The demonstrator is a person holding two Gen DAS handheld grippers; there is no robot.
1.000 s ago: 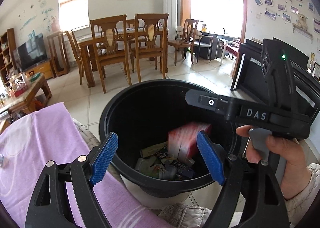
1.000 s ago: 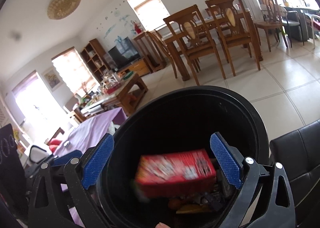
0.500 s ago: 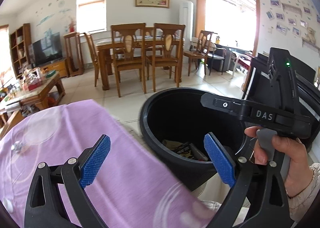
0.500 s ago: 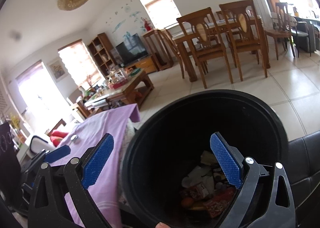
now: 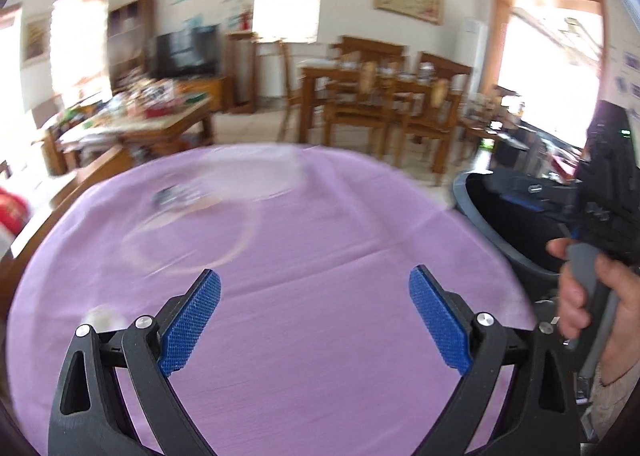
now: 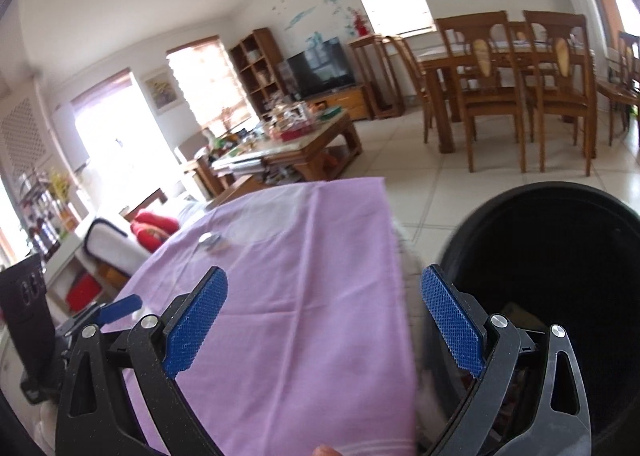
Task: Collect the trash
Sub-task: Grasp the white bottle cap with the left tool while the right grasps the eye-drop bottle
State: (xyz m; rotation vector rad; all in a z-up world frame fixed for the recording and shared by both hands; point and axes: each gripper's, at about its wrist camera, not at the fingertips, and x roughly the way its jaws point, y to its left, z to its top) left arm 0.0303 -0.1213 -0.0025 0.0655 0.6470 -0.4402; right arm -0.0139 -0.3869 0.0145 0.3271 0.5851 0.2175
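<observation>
Left tool (image 5: 314, 310) spread wide and empty above the lilac-covered table (image 5: 320, 336), small blurred scrap of trash (image 6: 212, 242) lying toward the cloth's far side, right tool (image 6: 324, 312) likewise released and empty, black bin (image 6: 560, 256) just beside the table's right edge.

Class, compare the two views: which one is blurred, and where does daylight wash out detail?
Left wrist view: smeared throughout, the small trash on the purple cloth unreadable, doorway blown out. Right wrist view: sharper, though the left window glares white.
</observation>
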